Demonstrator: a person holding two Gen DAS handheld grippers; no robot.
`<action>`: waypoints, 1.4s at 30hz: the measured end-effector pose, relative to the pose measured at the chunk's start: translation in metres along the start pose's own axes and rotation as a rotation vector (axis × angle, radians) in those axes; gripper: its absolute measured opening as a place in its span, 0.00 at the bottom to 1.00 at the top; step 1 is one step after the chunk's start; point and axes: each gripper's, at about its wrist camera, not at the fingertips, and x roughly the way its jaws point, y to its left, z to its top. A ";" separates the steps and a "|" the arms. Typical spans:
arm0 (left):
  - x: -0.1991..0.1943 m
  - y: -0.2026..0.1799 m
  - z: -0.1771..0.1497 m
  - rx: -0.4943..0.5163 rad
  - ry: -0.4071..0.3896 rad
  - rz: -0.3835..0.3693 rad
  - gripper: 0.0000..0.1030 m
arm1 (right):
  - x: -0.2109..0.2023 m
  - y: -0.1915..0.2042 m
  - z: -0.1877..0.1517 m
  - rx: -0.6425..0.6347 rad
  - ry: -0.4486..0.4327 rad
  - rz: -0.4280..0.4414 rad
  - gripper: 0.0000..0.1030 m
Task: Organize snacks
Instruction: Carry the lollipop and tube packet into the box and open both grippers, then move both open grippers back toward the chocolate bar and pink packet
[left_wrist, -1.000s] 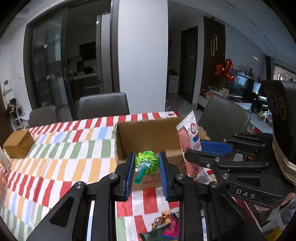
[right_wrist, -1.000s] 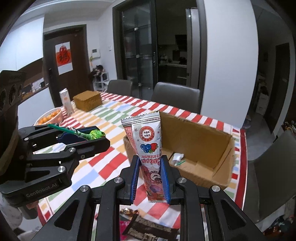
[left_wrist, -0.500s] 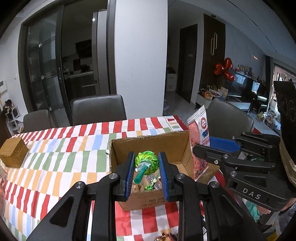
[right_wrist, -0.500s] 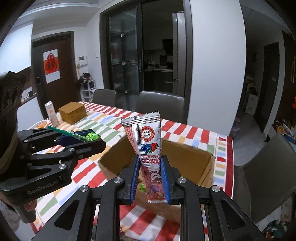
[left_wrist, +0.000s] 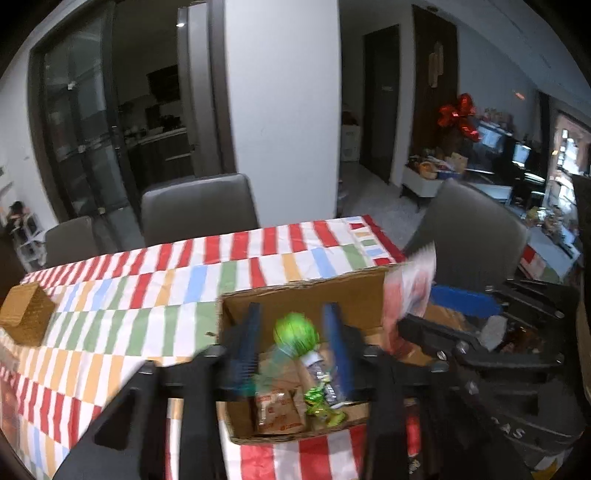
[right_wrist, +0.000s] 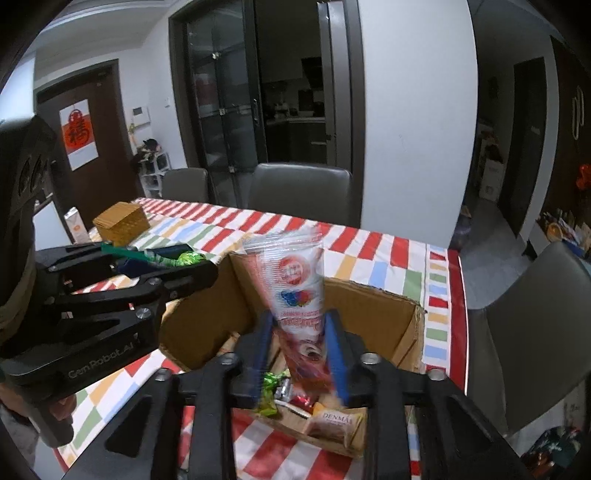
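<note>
plainly the drop-off step was in hand: over the cardboard box (right_wrist: 373, 306), the right gripper (right_wrist: 300, 349) had jaws opening around a red snack pouch (right_wrist: 295, 280) at twelve o'clock, the left gripper (left_wrist: 293, 345) opening around a green lollipop (left_wrist: 295, 332). next, both probably needed to withdraw clear. blur hid whether either snack had slipped free.
</note>
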 end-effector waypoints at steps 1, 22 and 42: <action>-0.002 0.001 -0.001 -0.006 -0.005 0.008 0.54 | 0.001 -0.001 0.000 0.007 0.003 -0.011 0.47; -0.087 -0.016 -0.076 0.025 -0.044 0.002 0.62 | -0.077 0.035 -0.058 -0.055 -0.099 -0.054 0.66; -0.101 -0.045 -0.174 0.035 0.108 -0.042 0.64 | -0.089 0.053 -0.130 -0.159 0.038 -0.027 0.69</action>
